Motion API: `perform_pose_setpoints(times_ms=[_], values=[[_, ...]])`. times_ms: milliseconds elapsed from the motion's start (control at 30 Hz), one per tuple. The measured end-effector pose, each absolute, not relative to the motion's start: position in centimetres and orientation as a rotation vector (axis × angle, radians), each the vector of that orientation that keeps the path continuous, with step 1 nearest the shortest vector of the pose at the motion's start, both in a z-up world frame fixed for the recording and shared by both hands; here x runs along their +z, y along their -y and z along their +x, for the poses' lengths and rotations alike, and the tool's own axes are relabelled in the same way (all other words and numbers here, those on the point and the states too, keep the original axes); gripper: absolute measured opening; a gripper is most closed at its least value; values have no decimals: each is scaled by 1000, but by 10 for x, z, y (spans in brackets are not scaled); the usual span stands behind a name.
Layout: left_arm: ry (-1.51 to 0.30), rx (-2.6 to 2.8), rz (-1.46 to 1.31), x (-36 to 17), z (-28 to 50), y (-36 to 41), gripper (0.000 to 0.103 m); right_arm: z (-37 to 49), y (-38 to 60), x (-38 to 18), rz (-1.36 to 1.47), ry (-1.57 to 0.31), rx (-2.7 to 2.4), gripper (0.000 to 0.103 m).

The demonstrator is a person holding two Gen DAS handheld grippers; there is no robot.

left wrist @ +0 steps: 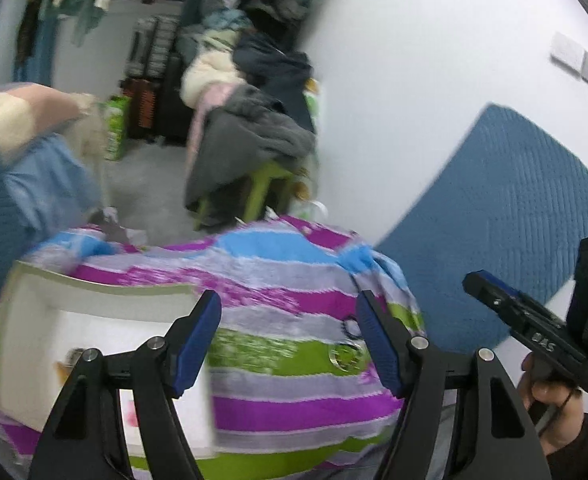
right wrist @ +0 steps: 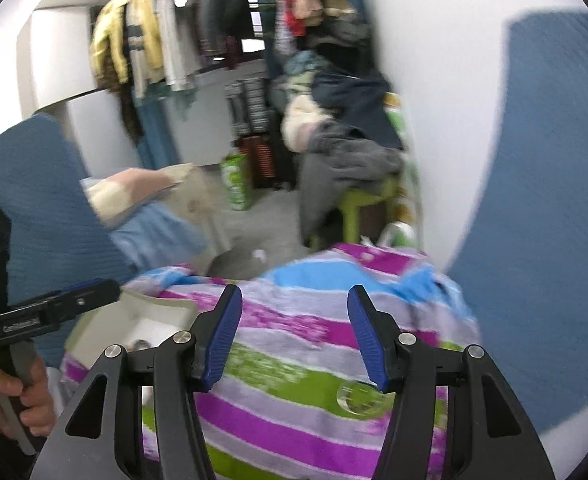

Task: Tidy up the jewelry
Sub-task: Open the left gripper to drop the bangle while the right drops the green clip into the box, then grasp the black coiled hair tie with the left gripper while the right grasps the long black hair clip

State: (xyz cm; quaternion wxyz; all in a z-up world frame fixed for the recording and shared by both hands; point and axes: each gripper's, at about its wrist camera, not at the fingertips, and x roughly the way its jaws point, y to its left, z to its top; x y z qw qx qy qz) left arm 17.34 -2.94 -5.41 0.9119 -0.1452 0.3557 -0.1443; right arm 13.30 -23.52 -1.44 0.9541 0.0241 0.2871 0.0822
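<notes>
Above the striped towel [left wrist: 278,360], left gripper [left wrist: 288,344] and right gripper [right wrist: 292,336] both spread apart, dark ring [left wrist: 349,327] seen only from left wrist

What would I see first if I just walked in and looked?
The bright striped cloth in purple, green and blue, spread right under both open grippers. A shiny round bangle lies on its green stripe, near the left gripper, and a white box sits at the cloth's left edge.
</notes>
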Motion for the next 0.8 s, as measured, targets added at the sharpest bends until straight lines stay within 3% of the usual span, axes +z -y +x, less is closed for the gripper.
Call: perform_pose_setpoints(times_ms=[400,700,800], values=[[-928,-429,-302,-144,236,125,68,140,339,-102,200,-746,52,31],[-1041,-486,-293,-218,293,180,55,188,366,-163,200,-875,97,26],[-1088,-490,-297,-241,313,192,45,206,373,-177,198,-909,116,25]])
